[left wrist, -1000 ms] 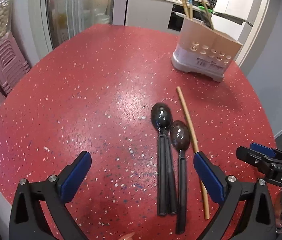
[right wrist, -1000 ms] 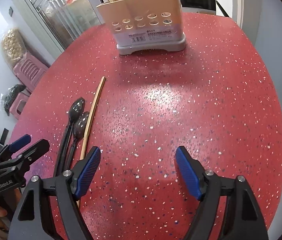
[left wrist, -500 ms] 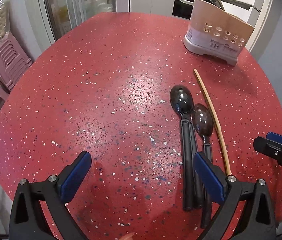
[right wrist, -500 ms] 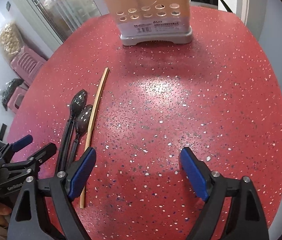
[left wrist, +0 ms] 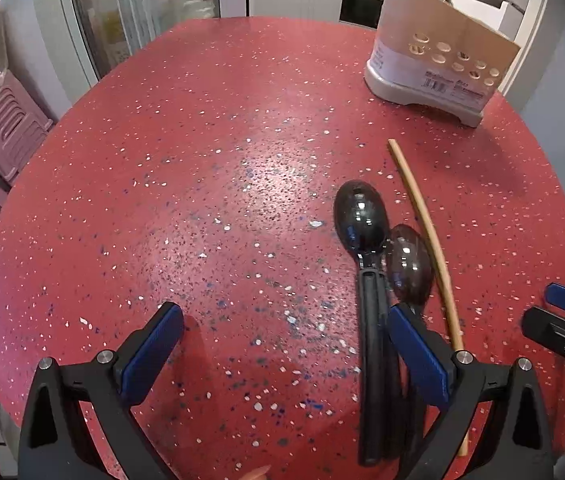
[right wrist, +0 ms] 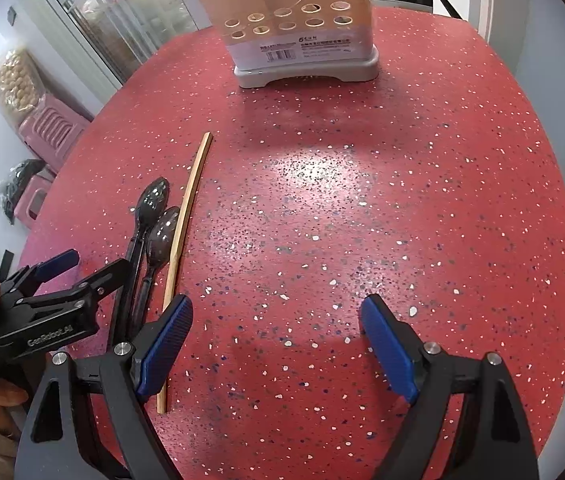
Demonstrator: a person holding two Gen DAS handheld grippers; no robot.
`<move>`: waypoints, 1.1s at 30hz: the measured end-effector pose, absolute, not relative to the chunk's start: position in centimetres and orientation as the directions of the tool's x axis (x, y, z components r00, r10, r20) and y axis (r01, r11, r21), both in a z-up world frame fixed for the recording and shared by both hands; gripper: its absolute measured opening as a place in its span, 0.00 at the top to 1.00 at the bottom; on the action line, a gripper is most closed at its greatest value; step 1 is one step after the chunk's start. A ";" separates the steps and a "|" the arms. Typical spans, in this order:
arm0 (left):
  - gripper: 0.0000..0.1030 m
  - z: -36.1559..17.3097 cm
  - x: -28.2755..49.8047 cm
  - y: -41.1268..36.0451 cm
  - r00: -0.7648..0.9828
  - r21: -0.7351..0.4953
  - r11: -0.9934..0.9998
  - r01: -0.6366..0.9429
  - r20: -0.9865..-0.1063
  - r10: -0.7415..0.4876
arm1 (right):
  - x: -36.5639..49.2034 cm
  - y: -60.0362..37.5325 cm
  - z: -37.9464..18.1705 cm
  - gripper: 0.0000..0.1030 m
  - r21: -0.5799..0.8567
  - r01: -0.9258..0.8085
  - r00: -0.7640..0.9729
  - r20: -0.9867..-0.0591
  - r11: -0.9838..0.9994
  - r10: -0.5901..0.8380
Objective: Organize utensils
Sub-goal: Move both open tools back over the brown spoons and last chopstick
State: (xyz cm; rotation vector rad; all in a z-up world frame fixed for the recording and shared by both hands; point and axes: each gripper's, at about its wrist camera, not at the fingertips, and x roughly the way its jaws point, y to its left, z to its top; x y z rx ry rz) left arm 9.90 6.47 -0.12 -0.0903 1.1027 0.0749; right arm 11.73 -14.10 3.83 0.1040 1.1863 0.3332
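1. While hanging over the red table (left wrist: 202, 160) with nothing gripped, risking pads scraping the hard top by coming down too steeply on flat-lying utensils.
2. Aiming for the utensil holder (left wrist: 442, 60), standing at the far side well apart from the loose pieces and already carrying some sticks; risking shoving or tipping it by jabbing at its wall instead of dropping in from above.
3. Keeping the left gripper (left wrist: 282, 320) spread wide and empty, covering the spoon handles with one finger rather than straddling them; risking closing on bare table or pinning a handle down.
4. Keeping the right gripper (right wrist: 278, 312) spread wide and empty too, overlapping the chopstick's near end and sitting just beside the other gripper; risking knocking the two together when reaching for neighbouring pieces.
5. Going for the larger black spoon (left wrist: 360, 216), touching the smaller spoon (left wrist: 408, 264), bowls pointing toward the holder; risking dragging both along or catching two handles at once.
6. Going for the wooden chopstick (left wrist: 422, 216), lying just beside the smaller spoon; risking rolling it away or slipping off something so thin.
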 end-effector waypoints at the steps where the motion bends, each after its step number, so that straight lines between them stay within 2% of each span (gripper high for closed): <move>1: 0.00 -0.2 10.0 6.4 0.448 -0.035 0.994 -0.108 -0.894 0.017 | 11.7 -14.2 3.8 0.14 0.253 -0.201 0.333 -0.891 0.946 0.309; 19: 0.00 -0.3 10.8 9.3 0.456 -0.057 0.987 -0.152 -0.890 0.019 | 12.0 -14.1 3.5 0.14 0.257 -0.203 0.316 -0.896 0.945 0.312; 33: 0.00 -0.2 13.2 10.2 0.442 0.052 0.991 -0.123 -0.891 0.101 | 13.4 -11.7 4.0 0.14 0.198 -0.258 0.287 -0.919 0.946 0.270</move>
